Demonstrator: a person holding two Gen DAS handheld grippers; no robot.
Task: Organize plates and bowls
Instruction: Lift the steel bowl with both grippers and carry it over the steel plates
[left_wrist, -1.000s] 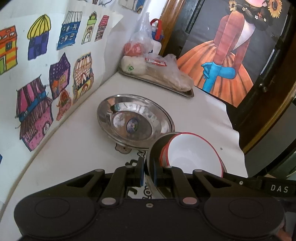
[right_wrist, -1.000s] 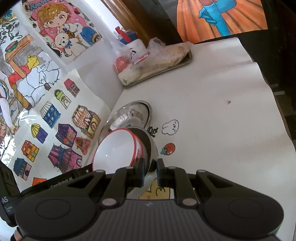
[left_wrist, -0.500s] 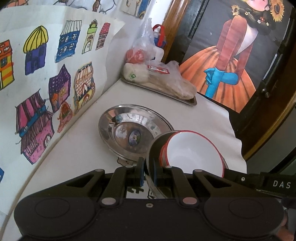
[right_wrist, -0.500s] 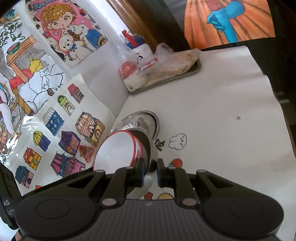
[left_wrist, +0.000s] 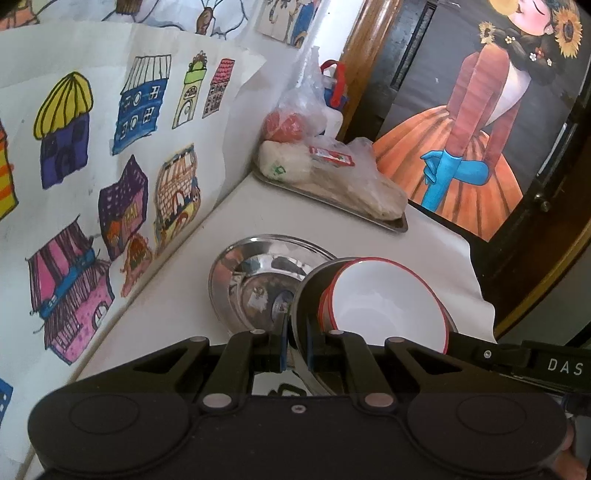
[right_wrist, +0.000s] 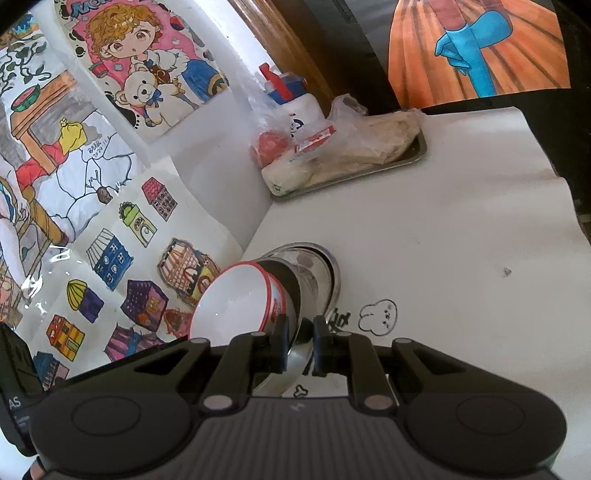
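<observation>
I've got both grippers on the same load — the left gripper (left_wrist: 296, 345) and the right gripper (right_wrist: 298, 343) each clamped on opposite rims of a steel plate (right_wrist: 291, 360) carrying 2 nested white bowls (left_wrist: 384, 306), tilted, in the air just above the steel dish (left_wrist: 258, 280) on the table (right_wrist: 424, 229). The risk I see: tilt it further and the bowls slide out — or 1 rim slips free.

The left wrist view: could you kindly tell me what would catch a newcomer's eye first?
Nearest, the left gripper and the right gripper both clamp a steel bowl holding red-rimmed white bowls. Behind it a shiny steel plate sits on the white table; bright house drawings line the wall.
</observation>
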